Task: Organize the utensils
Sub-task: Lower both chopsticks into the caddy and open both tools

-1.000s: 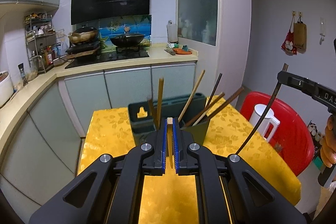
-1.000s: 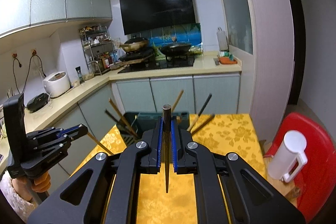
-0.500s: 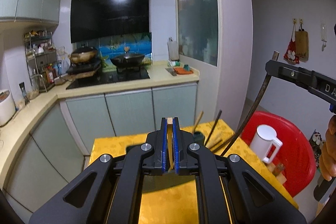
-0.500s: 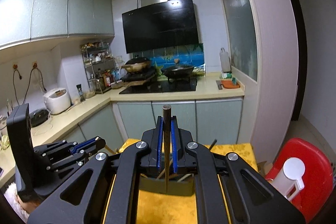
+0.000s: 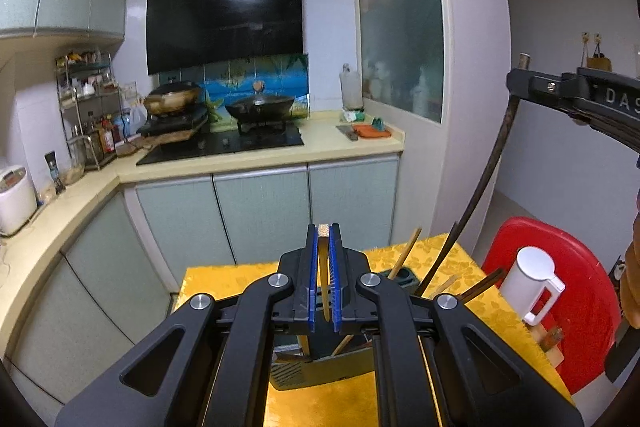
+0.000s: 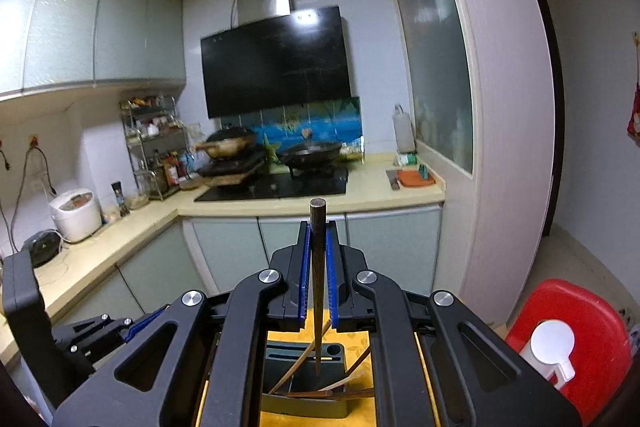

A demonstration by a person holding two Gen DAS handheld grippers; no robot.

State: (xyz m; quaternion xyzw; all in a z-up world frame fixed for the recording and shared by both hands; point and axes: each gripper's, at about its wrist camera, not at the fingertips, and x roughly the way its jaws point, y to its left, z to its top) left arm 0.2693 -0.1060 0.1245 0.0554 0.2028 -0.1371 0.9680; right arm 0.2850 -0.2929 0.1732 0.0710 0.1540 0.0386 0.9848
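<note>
Now both tongs clamp a chopstick: left (image 5: 324,275) a pale one (image 5: 323,231), right (image 6: 317,275) a dark one (image 6: 317,267), above holder (image 6: 304,401) at lower centre; next, lower tips in

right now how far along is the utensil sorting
Partly done. Several chopsticks already stand in the dark holder on the yellow tablecloth. In hand: the left tongs are shut on a light wooden chopstick, the right tongs on a dark chopstick hanging tip-down over the holder. Left to do: lower and release both.
</note>
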